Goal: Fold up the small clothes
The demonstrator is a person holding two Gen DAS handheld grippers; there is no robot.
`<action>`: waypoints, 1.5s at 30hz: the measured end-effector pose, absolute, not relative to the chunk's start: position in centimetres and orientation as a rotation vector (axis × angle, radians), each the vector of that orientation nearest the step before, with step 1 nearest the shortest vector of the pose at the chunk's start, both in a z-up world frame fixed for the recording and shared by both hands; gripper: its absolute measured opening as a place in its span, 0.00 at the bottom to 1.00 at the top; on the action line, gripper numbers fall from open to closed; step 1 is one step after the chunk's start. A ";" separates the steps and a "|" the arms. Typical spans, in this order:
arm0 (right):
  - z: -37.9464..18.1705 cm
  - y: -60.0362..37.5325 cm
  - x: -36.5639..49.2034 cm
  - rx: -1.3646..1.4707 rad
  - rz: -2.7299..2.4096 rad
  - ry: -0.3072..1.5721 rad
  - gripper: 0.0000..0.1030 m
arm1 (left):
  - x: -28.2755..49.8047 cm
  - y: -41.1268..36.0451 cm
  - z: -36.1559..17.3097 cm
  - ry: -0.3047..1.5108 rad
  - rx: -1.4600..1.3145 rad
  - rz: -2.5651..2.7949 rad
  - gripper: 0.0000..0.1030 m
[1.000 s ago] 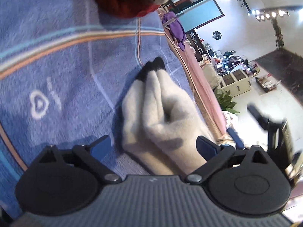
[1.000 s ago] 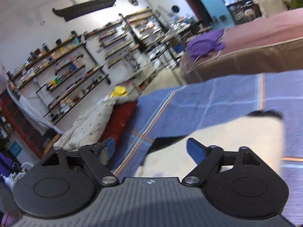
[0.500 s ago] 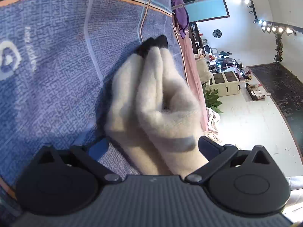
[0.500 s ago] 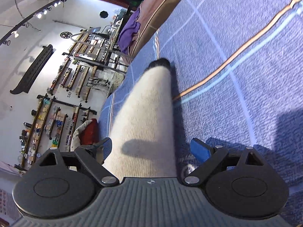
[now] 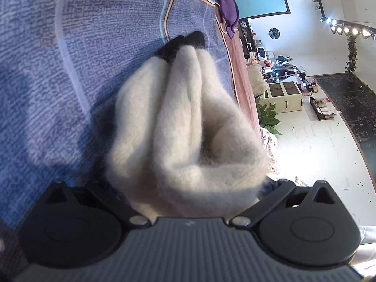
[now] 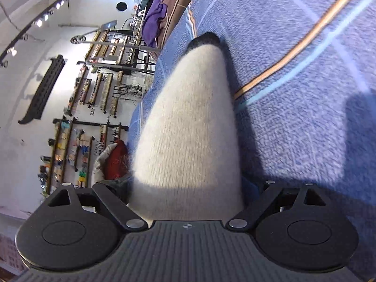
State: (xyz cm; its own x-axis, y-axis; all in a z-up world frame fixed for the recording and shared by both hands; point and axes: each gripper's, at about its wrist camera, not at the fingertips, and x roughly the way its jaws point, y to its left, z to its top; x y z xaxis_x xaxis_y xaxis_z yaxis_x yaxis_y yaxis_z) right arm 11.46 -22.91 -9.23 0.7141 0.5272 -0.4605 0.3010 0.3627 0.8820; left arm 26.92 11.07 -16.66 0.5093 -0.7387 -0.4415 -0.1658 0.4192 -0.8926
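On the blue woven blanket with orange and pale stripes (image 5: 58, 70) lies a pair of fluffy cream wool socks with black toes (image 5: 178, 122), toes pointing away, the near end bunched in thick, rounded folds between the jaws of the left hand-held gripper (image 5: 188, 188), whose fingertips the wool hides, so whether it grips cannot be told. The right hand-held gripper (image 6: 188, 192) likewise straddles the near end of a sock, its tips also covered. The socks look light, soft and springy, likely to sag and unroll; a firm pinch through all layers at the bunched near end seems best.
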 end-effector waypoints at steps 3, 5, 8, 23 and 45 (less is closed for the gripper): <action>-9.0 -22.5 12.1 1.150 0.153 0.827 1.00 | 27.6 10.0 -16.5 0.968 -1.061 -0.424 0.89; -9.2 -22.8 11.8 1.147 0.146 0.823 0.93 | 27.9 9.5 -16.1 0.967 -1.023 -0.419 0.80; -8.7 -22.7 10.9 1.139 0.133 0.805 0.86 | 27.7 9.7 -16.0 0.985 -1.024 -0.431 0.71; 6.9 -30.5 -7.9 0.889 -0.019 0.479 0.83 | 19.3 -3.8 -3.1 0.992 -0.763 -0.898 0.65; 3.7 -50.6 -35.2 1.120 -0.406 0.332 0.85 | -0.6 -33.7 -5.7 1.228 -0.295 -1.334 0.77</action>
State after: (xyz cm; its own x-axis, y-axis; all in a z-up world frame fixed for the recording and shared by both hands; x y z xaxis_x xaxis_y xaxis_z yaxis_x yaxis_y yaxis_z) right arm -35.16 -50.63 3.72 0.8793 -0.1467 -0.4531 0.4732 0.3767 0.7963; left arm -0.59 -33.74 -5.71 -0.2307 -0.8363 -0.4973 0.5647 0.3011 -0.7684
